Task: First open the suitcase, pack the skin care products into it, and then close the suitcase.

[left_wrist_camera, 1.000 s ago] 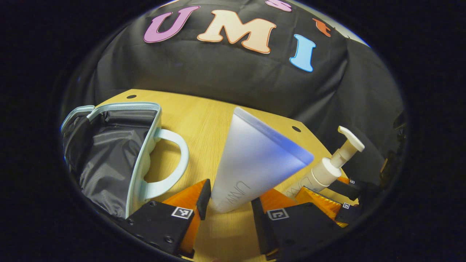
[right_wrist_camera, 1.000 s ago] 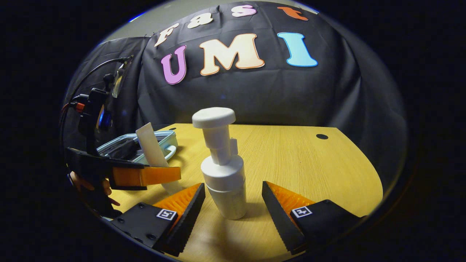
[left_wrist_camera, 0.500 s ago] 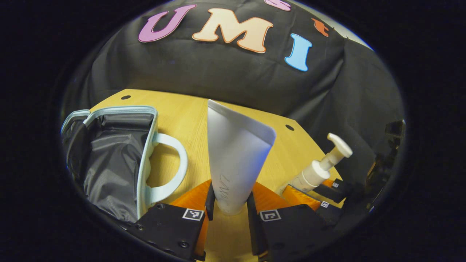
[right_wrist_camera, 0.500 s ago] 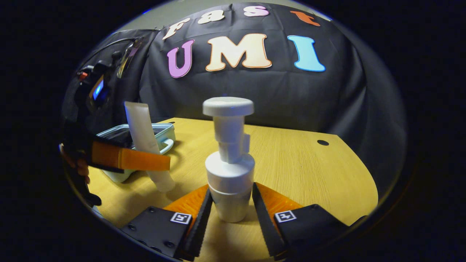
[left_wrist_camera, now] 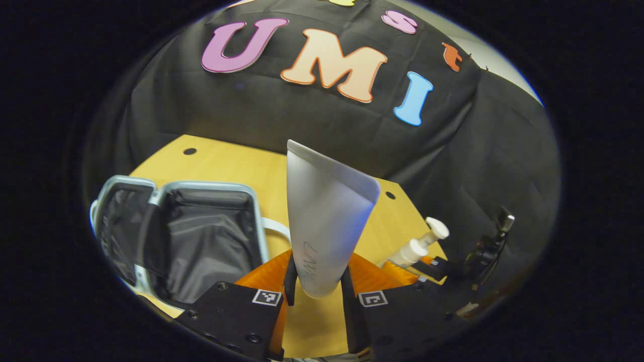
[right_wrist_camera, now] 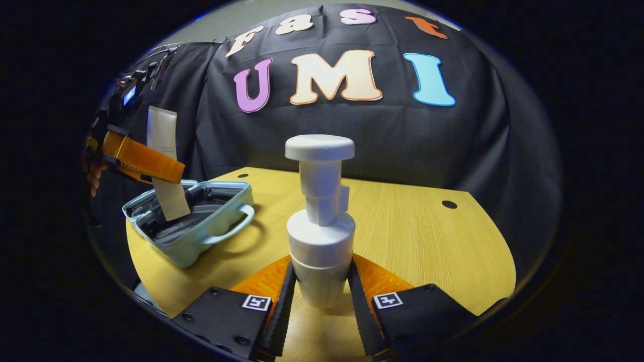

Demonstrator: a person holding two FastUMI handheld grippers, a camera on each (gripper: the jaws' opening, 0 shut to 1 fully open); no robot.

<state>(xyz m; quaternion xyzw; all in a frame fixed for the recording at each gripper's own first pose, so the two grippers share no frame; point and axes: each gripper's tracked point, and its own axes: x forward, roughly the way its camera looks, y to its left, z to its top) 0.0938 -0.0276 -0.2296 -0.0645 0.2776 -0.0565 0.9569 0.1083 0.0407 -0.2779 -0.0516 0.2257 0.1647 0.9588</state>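
Gripping white tube (left_wrist_camera: 324, 216): left gripper (left_wrist_camera: 317, 281) clamped, centre frame | right gripper (right_wrist_camera: 318, 286) clamped on pump bottle (right_wrist_camera: 320, 221) | open suitcase (left_wrist_camera: 201, 236) lower left on surface (left_wrist_camera: 241, 161)

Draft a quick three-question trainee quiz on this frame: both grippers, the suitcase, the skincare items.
1. True or false: the pale blue suitcase with the dark lining lies open on the wooden table.
2. What is the left gripper shut on?
A. a white squeeze tube
B. the suitcase handle
C. nothing
3. Fill in: the right gripper is shut on the base of the white ______ bottle.

Key: 1 true; 2 A; 3 pump.
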